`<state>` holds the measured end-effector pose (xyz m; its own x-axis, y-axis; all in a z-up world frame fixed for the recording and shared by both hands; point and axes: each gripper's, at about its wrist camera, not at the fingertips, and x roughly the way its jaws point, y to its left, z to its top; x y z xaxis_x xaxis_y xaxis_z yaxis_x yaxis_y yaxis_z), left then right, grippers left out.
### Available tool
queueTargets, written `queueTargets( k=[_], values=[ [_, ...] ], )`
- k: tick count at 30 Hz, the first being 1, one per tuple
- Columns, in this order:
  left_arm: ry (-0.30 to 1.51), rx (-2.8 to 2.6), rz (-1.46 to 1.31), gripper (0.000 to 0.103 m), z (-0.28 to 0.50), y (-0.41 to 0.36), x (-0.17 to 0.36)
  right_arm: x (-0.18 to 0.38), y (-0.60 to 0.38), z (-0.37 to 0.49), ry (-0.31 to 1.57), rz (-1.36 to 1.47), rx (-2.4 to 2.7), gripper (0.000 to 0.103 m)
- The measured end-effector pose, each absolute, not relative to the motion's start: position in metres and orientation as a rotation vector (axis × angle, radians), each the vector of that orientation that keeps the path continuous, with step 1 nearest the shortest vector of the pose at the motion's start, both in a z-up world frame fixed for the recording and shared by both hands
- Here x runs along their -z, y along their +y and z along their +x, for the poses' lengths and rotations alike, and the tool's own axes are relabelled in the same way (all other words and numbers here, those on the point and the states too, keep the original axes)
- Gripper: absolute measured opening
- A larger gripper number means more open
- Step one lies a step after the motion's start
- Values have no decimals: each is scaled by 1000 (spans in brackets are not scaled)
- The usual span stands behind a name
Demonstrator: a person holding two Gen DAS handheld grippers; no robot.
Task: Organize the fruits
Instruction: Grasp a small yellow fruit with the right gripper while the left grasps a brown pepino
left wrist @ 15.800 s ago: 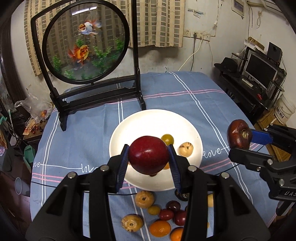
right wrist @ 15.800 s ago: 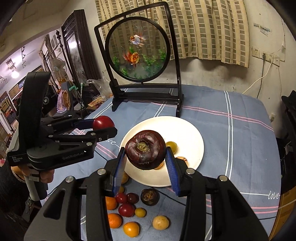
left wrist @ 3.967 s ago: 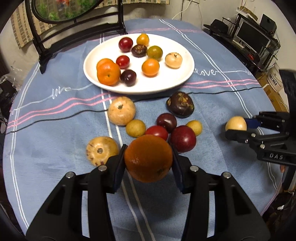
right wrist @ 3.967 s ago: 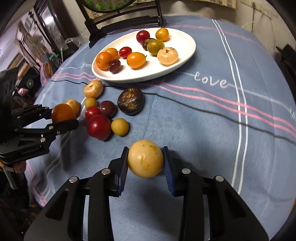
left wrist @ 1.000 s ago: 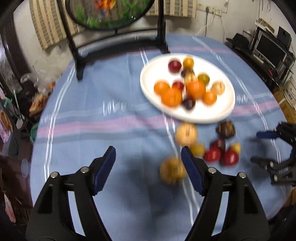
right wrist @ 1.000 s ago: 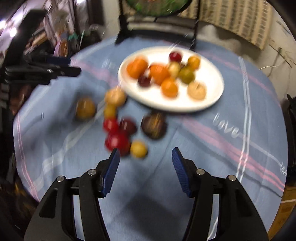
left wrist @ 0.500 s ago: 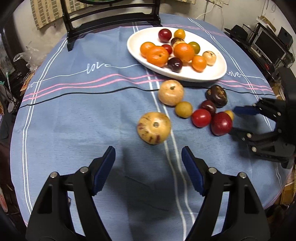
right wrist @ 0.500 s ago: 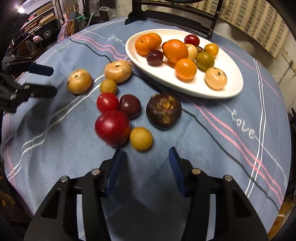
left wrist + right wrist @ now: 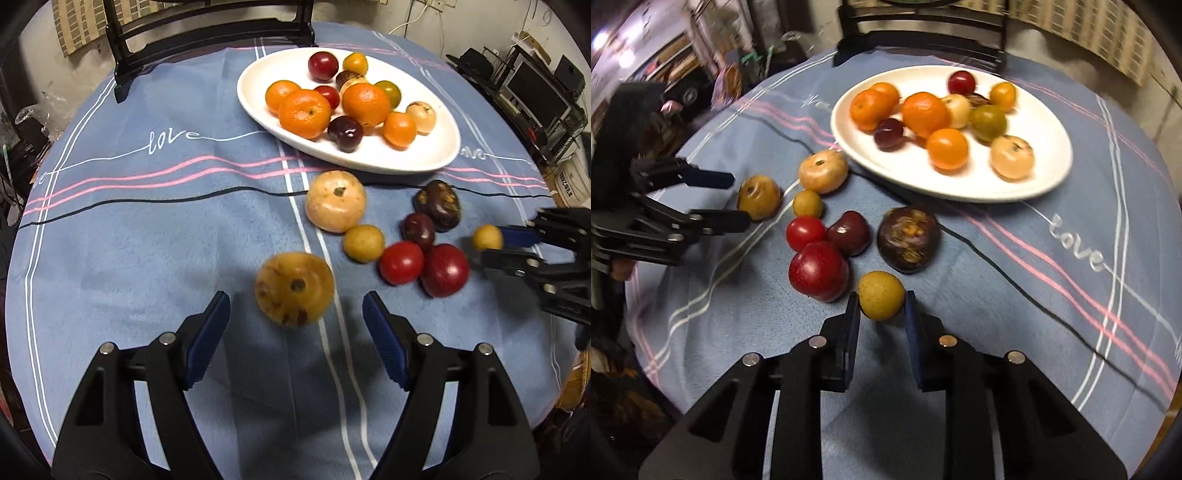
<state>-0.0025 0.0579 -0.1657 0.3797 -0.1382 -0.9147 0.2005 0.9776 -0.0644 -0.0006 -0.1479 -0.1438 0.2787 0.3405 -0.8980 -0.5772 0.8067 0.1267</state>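
Flanking a small yellow fruit (image 9: 881,295) narrowly, right tongs (image 9: 880,303) ajar, left tongs (image 9: 295,317) spread wide before a tan fruit (image 9: 294,288).

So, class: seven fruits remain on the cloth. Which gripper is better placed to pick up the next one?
The right gripper: its jaws already flank the small yellow fruit closely. The left gripper is wide open, short of the spotted tan fruit.

A white oval plate (image 9: 436,155) at 12 o'clock holds oranges (image 9: 304,113) and small fruits. On the cloth below it lie loose fruits: a brown spotted one (image 9: 294,288), a red apple (image 9: 445,270), a dark mangosteen (image 9: 438,205).
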Motion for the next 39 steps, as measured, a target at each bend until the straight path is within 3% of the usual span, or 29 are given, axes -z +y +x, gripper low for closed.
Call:
queueTargets(
  k=[3, 8, 26, 39],
  values=[
    [1170, 213, 74, 72, 7, 56, 174, 143, -156, -4, 1141, -200, -600, 24],
    [1182, 223, 73, 47, 13, 56, 178, 145, -158, -9, 1155, -165, -575, 24],
    [1045, 222, 106, 45, 0, 50, 122, 127, -165, -19, 1122, -110, -561, 24],
    [860, 256, 127, 45, 56, 21, 39, 26, -169, 43, 872, -105, -550, 24]
  ],
)
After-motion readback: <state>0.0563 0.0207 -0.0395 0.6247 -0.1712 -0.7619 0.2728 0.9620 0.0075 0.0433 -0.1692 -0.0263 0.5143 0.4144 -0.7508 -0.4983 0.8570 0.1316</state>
